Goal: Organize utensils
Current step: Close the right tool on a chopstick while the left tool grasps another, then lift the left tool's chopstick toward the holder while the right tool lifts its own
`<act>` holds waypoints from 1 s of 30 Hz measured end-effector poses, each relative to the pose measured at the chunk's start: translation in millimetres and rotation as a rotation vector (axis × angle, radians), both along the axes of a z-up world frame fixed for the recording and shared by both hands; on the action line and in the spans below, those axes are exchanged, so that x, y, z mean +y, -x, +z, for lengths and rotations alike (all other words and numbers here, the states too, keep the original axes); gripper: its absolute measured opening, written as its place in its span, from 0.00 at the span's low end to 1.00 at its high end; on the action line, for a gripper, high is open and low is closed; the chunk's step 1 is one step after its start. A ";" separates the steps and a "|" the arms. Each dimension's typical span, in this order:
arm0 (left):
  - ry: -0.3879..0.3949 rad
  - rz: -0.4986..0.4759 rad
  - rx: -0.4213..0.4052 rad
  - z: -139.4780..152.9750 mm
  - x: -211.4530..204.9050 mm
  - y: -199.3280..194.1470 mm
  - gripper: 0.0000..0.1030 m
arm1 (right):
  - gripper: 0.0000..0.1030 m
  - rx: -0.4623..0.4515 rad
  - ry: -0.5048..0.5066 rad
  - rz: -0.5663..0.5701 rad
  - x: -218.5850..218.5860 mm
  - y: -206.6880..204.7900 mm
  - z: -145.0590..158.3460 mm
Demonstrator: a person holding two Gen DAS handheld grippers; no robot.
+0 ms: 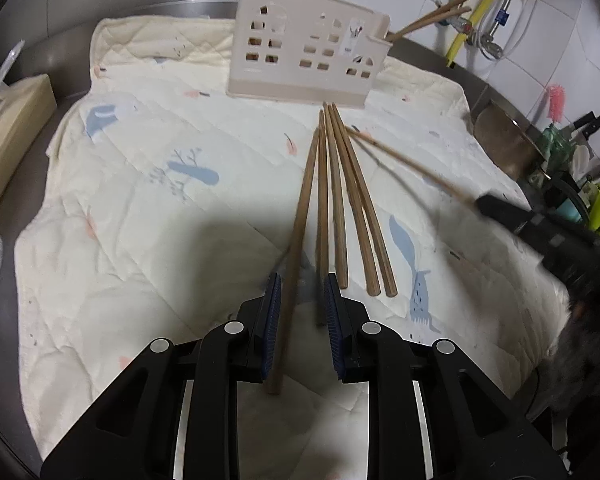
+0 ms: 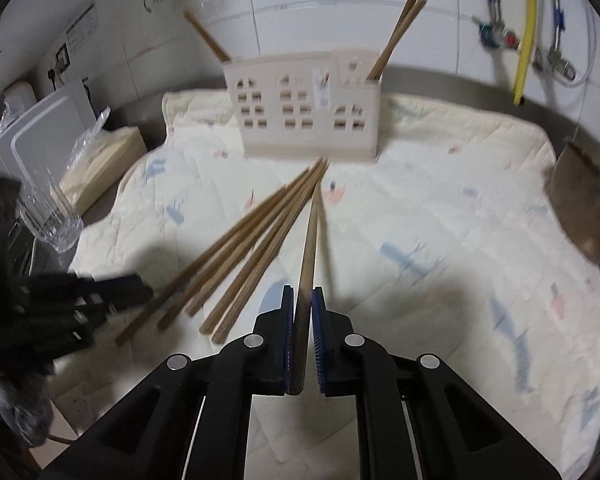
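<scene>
Several wooden chopsticks (image 1: 342,200) lie fanned on a quilted cream cloth (image 1: 140,220), tips toward a beige utensil holder (image 1: 304,60) with house-shaped cutouts. The holder (image 2: 304,116) has chopsticks standing in both ends. My left gripper (image 1: 302,292) is open, its jaws astride one chopstick (image 1: 298,248) that lies against the left pad. My right gripper (image 2: 303,300) is shut on one chopstick (image 2: 310,240) that points toward the holder. The right gripper also shows at the right of the left wrist view (image 1: 532,220), lifting its chopstick above the cloth. The loose chopsticks (image 2: 240,256) lie to its left.
A clear glass (image 2: 52,216) and a tissue box (image 2: 100,164) stand left of the cloth. A brown board (image 2: 580,208) leans at the right edge. Hoses and a yellow pipe (image 2: 526,28) hang on the tiled wall. Knives and bottles (image 1: 572,148) crowd the far right.
</scene>
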State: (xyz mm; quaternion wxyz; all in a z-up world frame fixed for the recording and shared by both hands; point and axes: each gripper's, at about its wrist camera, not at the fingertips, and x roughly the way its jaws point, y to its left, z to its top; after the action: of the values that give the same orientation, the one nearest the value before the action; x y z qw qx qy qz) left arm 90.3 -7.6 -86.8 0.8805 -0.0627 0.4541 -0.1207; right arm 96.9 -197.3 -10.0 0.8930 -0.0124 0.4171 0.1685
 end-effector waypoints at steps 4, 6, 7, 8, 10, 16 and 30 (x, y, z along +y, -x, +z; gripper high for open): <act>-0.012 0.004 0.007 -5.6 -1.4 -1.9 0.21 | 0.07 -0.067 0.000 -0.003 -7.6 -0.8 22.1; -0.016 0.012 0.013 -8.1 -0.5 -2.9 0.20 | 0.07 -0.095 -0.005 -0.004 -11.5 -2.6 33.5; -0.015 0.012 0.016 -9.4 -0.3 -3.4 0.17 | 0.07 -0.105 -0.007 -0.004 -12.7 -3.0 37.6; -0.015 0.012 0.022 -11.2 -0.1 -4.1 0.14 | 0.07 -0.115 -0.009 -0.003 -13.5 -3.8 41.8; -0.016 0.013 0.029 -13.5 0.5 -5.3 0.13 | 0.07 -0.137 -0.009 -0.001 -15.1 -5.5 50.3; -0.061 0.014 0.019 -14.8 -4.6 -7.7 0.09 | 0.06 -0.176 -0.003 0.017 -14.5 -9.6 66.9; -0.034 -0.022 -0.134 62.6 2.4 -11.6 0.06 | 0.06 -0.188 -0.005 0.049 -22.7 -39.7 99.2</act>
State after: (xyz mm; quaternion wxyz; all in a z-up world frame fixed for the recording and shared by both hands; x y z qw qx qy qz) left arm 101.8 -5.2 -24.2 0.9084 -0.0347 0.3969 -0.1267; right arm 136.6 -220.0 89.2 0.9239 -0.0360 0.3307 0.1894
